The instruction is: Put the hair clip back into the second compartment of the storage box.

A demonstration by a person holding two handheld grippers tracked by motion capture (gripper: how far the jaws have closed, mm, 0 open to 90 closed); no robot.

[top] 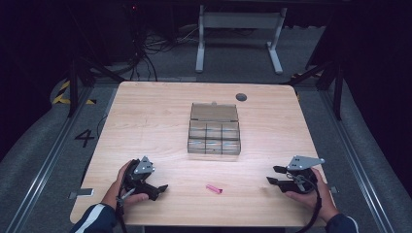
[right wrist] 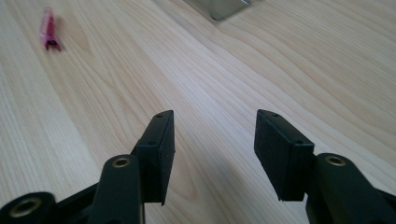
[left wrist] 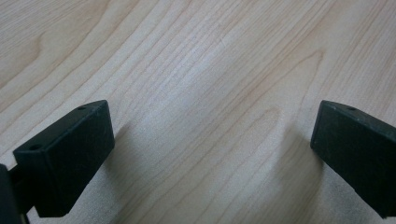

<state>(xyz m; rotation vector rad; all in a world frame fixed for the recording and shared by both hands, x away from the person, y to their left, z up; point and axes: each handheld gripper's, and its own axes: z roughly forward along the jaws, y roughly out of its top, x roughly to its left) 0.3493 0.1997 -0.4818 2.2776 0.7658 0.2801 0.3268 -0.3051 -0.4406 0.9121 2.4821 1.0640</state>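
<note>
1. Clip, a small pink one, lay flat on the worktop near the front edge, between the two tools and somewhat closer to the right one; it also appeared in the right gripper view, far and to the left of the jaws.
2. Right tool sat well apart from the clip, its jaws partly spread with nothing between them.
3. Left tool rested low over bare wood, jaws spread wide and empty, as the left gripper view confirmed.
4. Box, clear, with a raised lid and small compartments, stood farther back at the middle of the worktop.
5. Risk, as a judgement: the clip looked thin and lay flat, so jaws coming down off-centre could push it across the smooth wood rather than pinch it.
6. A second risk: half-spread jaws left little margin, so one pad might land on the clip and flick it toward the near edge.
7. Dropping it into the wrong compartment also seemed possible, the cells being small and close together.
</note>
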